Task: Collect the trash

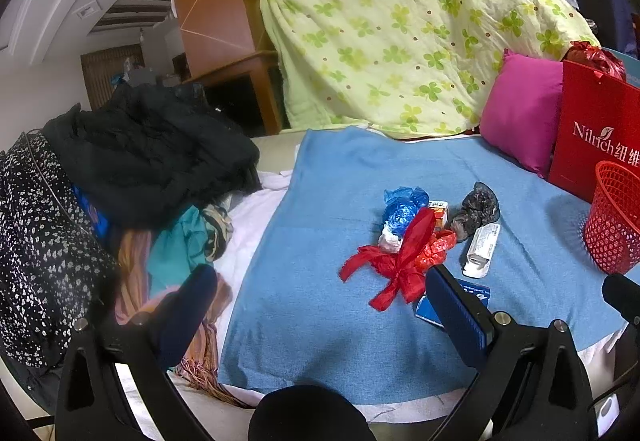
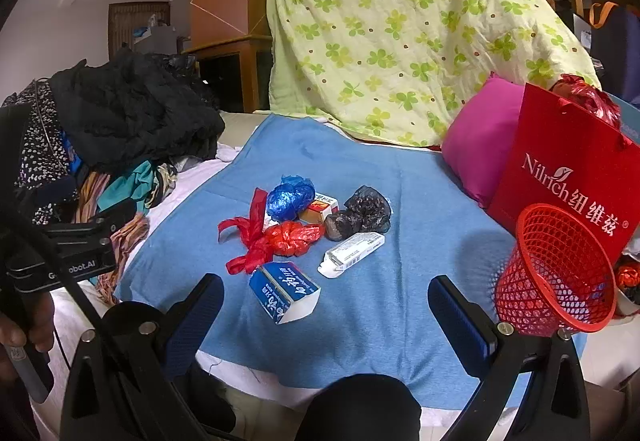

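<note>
On the blue cloth [image 2: 360, 321], my red mesh basket [image 2: 556, 273] stands empty at the right, well apart from the trash heap: collecting seems not yet begun. My right gripper [image 2: 326, 305] hangs spread and empty just short of the blue-and-white carton [image 2: 284, 291], the likely first pick; my left gripper [image 1: 320, 305], equally unclenched, faces the red ribbon [image 1: 400, 261]

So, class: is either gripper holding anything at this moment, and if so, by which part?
Nothing is held. The left gripper and the right gripper are both open above the blue cloth, clear of the trash.
</note>
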The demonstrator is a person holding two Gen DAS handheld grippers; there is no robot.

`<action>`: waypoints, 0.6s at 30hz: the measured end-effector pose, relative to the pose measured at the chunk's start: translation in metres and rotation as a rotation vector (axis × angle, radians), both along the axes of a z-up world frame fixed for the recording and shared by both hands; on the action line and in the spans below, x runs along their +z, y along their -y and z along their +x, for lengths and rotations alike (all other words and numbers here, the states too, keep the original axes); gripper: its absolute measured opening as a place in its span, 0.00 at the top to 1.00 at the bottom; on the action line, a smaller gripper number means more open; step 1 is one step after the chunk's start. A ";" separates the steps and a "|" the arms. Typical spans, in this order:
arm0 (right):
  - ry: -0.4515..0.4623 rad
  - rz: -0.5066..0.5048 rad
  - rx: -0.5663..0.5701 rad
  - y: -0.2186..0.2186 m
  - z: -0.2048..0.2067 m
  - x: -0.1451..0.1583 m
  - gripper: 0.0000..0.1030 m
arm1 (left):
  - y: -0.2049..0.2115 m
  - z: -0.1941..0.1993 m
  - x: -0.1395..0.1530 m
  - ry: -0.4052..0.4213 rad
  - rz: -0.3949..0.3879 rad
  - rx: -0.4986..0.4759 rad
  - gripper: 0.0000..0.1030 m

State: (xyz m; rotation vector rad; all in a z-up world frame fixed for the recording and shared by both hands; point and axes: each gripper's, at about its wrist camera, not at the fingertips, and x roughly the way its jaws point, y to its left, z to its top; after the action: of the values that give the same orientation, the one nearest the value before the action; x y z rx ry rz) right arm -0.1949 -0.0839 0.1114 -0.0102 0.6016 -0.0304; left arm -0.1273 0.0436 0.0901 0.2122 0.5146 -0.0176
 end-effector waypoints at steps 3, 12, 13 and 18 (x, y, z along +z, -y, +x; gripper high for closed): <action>-0.002 -0.017 -0.006 0.000 0.000 0.000 0.00 | 0.000 0.000 0.000 0.000 -0.002 0.001 0.00; 0.014 0.021 -0.010 0.001 0.000 -0.002 0.00 | 0.003 -0.001 -0.003 -0.003 0.004 -0.005 0.00; 0.015 0.020 -0.011 0.001 0.000 -0.002 0.00 | 0.003 -0.001 -0.003 -0.003 0.003 -0.005 0.00; 0.008 0.034 -0.010 0.000 0.000 -0.001 0.00 | 0.003 -0.001 -0.003 -0.002 0.003 -0.007 0.00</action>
State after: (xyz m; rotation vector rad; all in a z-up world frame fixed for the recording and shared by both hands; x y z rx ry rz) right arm -0.1946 -0.0842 0.1100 0.0260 0.5939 -0.0301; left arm -0.1284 0.0403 0.0866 0.2165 0.5162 -0.0235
